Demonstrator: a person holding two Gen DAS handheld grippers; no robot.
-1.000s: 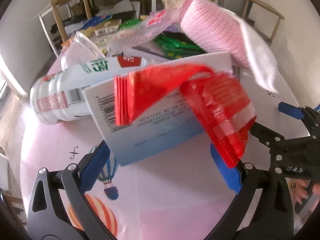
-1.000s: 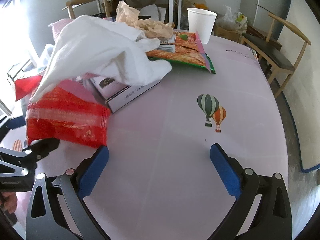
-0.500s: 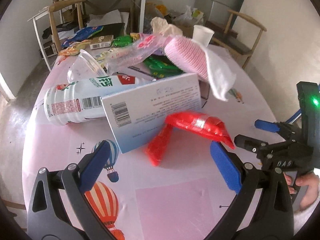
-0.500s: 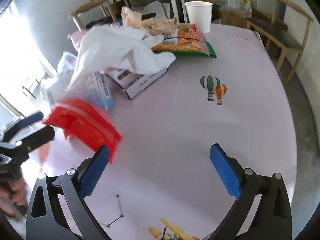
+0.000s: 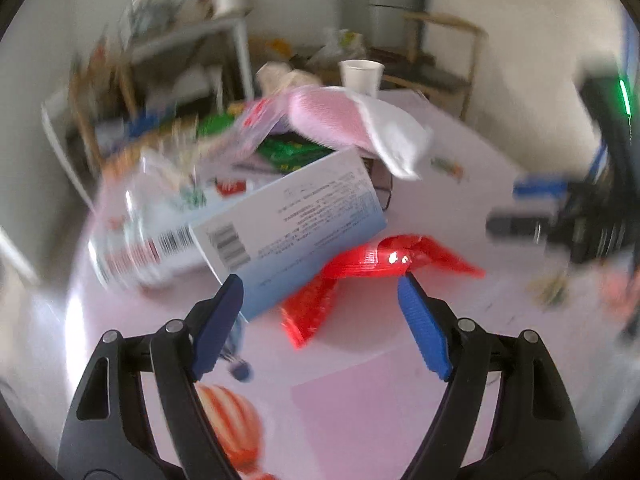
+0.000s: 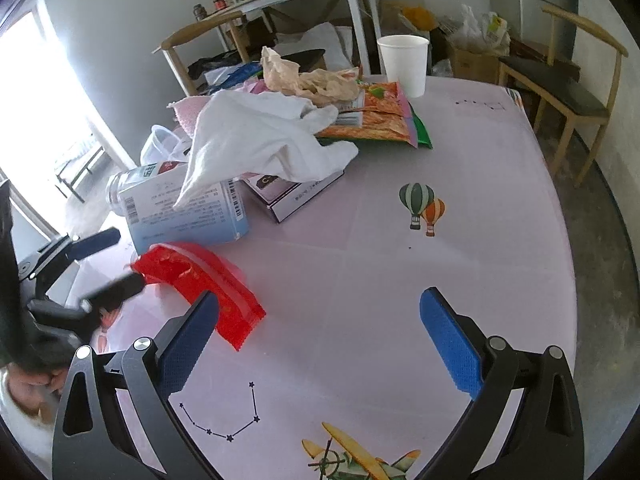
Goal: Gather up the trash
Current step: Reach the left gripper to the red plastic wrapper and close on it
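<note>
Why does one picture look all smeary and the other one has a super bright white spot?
Left wrist view: motion blur smears the bottle and shelves, though the red wrapper shows a small glare spot. Right wrist view: mostly sharp, but daylight from the window washes the left edge white; the fisheye lens bends the table edge.

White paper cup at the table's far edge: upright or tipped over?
Upright. The white paper cup stands on its base with its open rim facing up; what is inside cannot be told.
</note>
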